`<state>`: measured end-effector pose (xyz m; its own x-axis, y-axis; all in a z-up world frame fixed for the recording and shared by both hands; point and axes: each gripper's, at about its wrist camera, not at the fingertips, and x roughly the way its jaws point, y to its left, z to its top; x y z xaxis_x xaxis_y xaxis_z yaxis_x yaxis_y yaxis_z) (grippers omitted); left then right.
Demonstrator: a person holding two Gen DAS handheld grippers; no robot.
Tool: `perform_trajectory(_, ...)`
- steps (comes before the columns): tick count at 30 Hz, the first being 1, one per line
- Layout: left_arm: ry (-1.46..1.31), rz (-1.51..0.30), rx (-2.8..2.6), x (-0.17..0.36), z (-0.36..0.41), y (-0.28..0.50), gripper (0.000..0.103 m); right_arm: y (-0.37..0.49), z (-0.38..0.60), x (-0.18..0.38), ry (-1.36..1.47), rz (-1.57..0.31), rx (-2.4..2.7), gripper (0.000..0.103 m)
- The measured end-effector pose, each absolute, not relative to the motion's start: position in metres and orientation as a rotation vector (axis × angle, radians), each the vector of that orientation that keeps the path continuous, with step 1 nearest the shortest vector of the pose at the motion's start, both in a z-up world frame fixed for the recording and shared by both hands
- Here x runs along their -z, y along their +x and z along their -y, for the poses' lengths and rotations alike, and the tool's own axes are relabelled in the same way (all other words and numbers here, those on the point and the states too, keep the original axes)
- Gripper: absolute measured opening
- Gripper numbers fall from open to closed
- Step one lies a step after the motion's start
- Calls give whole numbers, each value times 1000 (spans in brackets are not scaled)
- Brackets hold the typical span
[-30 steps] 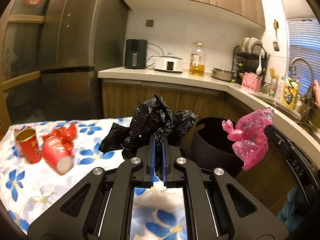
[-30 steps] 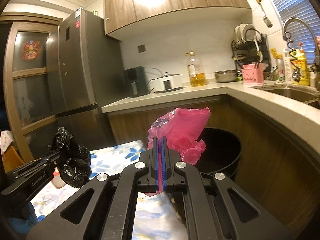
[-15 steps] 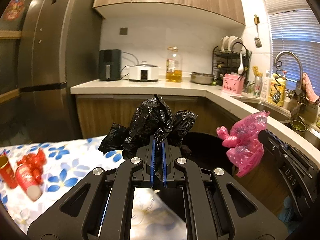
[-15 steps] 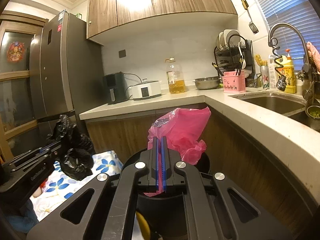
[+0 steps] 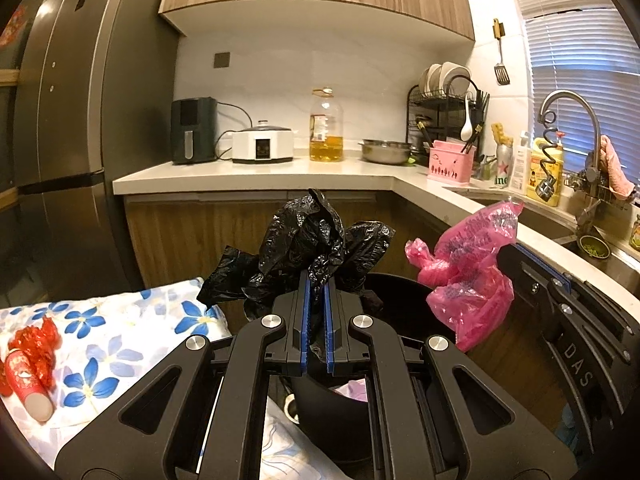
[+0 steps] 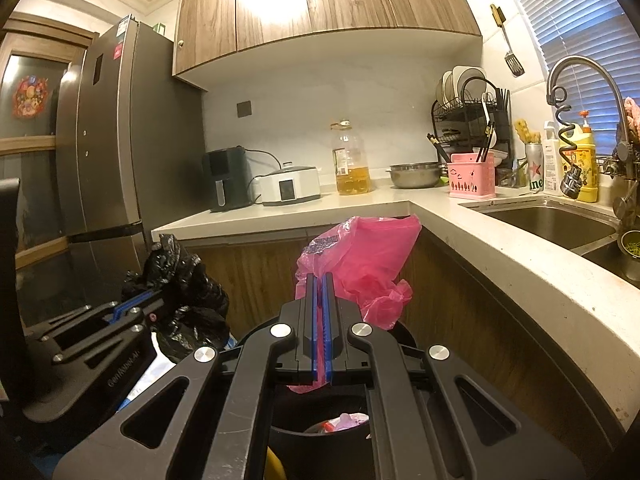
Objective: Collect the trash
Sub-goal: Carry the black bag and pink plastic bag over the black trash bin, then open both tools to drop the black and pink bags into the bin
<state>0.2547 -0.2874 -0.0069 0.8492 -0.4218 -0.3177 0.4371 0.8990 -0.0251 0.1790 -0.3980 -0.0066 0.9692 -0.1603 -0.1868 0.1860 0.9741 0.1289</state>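
My left gripper (image 5: 316,280) is shut on a crumpled black plastic bag (image 5: 316,236), held over the near rim of a black trash bin (image 5: 400,292). In the right wrist view the same black plastic bag (image 6: 180,280) and left gripper (image 6: 132,304) sit at the left. My right gripper (image 6: 320,280) is shut on a pink plastic bag (image 6: 368,264) above the trash bin (image 6: 320,420), which holds some rubbish. The pink plastic bag (image 5: 468,272) hangs over the bin's right side in the left wrist view. A red paper cup (image 5: 30,384) and red wrapper (image 5: 40,340) lie on the floral tablecloth (image 5: 116,340).
A white L-shaped counter (image 5: 260,172) carries an air fryer (image 5: 194,130), a cooker (image 5: 262,144), an oil bottle (image 5: 326,124), a steel bowl (image 5: 386,152) and a dish rack (image 5: 444,112). A sink (image 6: 552,224) with tap is right. A grey fridge (image 5: 80,120) stands left.
Both grippers have travelled right from over the floral table to above the trash bin, bags still held. The cup and wrapper have slid to the left edge of view.
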Motion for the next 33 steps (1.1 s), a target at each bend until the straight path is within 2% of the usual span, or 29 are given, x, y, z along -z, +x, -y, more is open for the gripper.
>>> perform_trajectory(33,55,-373,502,33,310,297,6,212,413,22,160,-224,149,3)
